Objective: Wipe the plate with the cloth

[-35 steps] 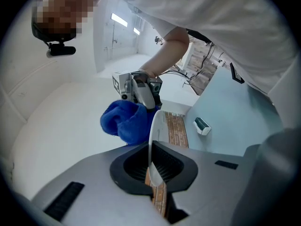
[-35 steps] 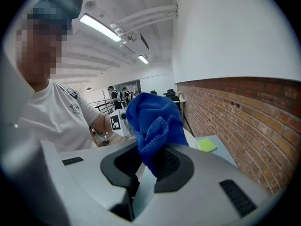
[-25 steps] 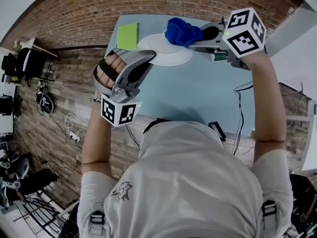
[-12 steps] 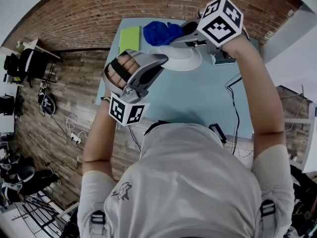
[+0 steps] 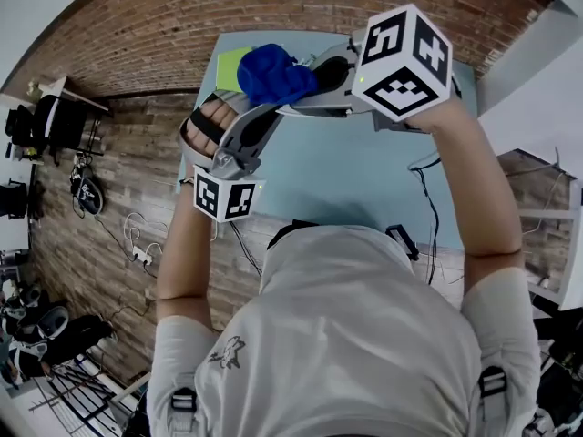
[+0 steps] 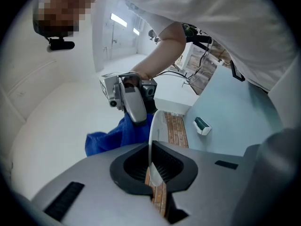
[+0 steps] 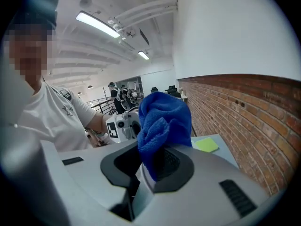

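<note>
Up above the blue table [image 5: 364, 180], both grippers are sitting close together, and the plate looks lifted clear of the top. The left gripper [image 6: 153, 166] is clamping the plate [image 6: 151, 138] by its rim with the jaws squeezed right down on it. It's holding the plate on edge, so the left gripper view is only showing a thin white curve running away from the jaws. The right gripper [image 7: 153, 166] is pinching the blue cloth [image 7: 162, 119] in closed jaws, with most of the cloth bunching out past the tips in a wad. Now the bit that matters: seen from the left gripper, the cloth is sitting on the left side of that upright plate, just beside the rim — touching or not, I honestly can't tell. So the plate's face is looking sideways at the cloth, not up at the ceiling. I'm guessing the next swipe should be running along that face rather than pressing downward, with the right gripper doing the travelling and the left one acting as the stand. From the head view the cloth is covering the plate completely — I'm not seeing it there. A green pad [image 5: 232, 66] is lying on the table behind, not involved.
</note>
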A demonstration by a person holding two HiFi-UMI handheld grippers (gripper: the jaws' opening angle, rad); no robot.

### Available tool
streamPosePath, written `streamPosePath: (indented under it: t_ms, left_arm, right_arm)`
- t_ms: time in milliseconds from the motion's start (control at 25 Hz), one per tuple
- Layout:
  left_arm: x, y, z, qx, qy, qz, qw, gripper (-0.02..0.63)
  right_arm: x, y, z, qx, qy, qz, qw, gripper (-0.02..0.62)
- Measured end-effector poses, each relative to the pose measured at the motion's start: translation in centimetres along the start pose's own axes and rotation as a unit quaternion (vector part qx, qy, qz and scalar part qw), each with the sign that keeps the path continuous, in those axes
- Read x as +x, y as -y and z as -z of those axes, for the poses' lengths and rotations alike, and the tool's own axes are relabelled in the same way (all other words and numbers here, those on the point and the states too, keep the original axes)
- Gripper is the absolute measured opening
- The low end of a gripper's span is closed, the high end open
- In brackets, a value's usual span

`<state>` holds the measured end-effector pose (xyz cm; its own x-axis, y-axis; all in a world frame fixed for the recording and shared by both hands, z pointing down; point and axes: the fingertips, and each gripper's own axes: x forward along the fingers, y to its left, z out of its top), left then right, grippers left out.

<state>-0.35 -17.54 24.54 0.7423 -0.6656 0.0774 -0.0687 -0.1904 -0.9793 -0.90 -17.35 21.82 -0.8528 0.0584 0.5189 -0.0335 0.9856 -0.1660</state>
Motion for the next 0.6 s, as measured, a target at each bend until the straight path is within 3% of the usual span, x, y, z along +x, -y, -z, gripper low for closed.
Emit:
streamPosePath:
  t_ms: [240,600]
  left_arm:
    - [-0.7,-0.7,1.4,0.003,-0.017,-0.013,0.9998,0.015]
    - [-2.0,-1.5,-0.9,0.022,0.002,-0.027,0.9994,0.015]
  right_arm:
    - [-1.4,-0.1,1.6,0.019,0.014,0.0,1.0,0.063]
    - [-3.6,5.1,4.8,0.07,-0.008,0.068,0.995,0.063]
